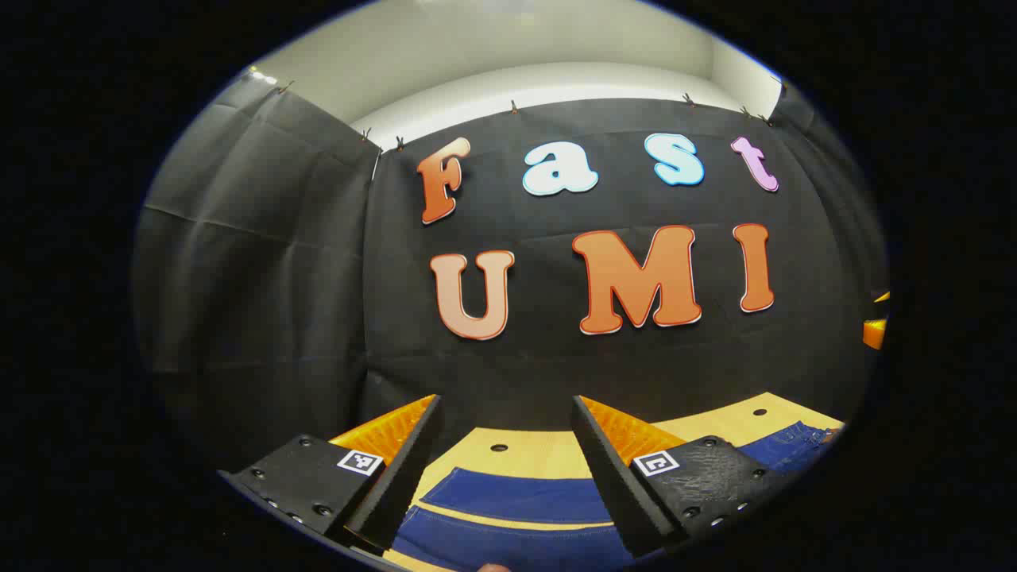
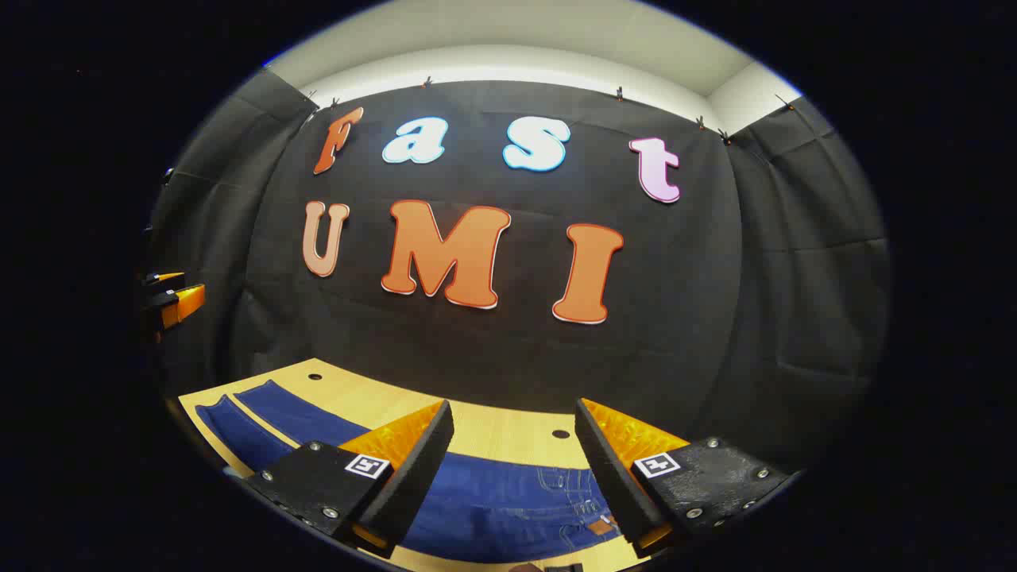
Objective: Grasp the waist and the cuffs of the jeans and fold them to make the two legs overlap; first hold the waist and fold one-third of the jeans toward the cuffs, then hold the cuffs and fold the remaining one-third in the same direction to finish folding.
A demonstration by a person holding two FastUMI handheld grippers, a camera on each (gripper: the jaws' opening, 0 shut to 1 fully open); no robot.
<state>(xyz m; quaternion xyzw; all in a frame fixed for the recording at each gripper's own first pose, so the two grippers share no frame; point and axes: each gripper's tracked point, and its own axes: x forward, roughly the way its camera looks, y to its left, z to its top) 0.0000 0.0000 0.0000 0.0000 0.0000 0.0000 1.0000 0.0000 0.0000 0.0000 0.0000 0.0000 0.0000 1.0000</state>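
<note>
Jeans [image 2: 493, 500] lie flat on the wooden table [image 2: 493, 425], legs apart. Left claw [image 1: 504, 469] and right claw [image 2: 512, 477] hover above them, both spread wide, holding nothing.

black cloth wall [image 1: 262, 262], wooden table [image 2: 493, 433]

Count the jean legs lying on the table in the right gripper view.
2. One leg lies farther back on the table; the other leg lies nearer, a strip of table between them. The left edge cuts off their cuffs.
</note>
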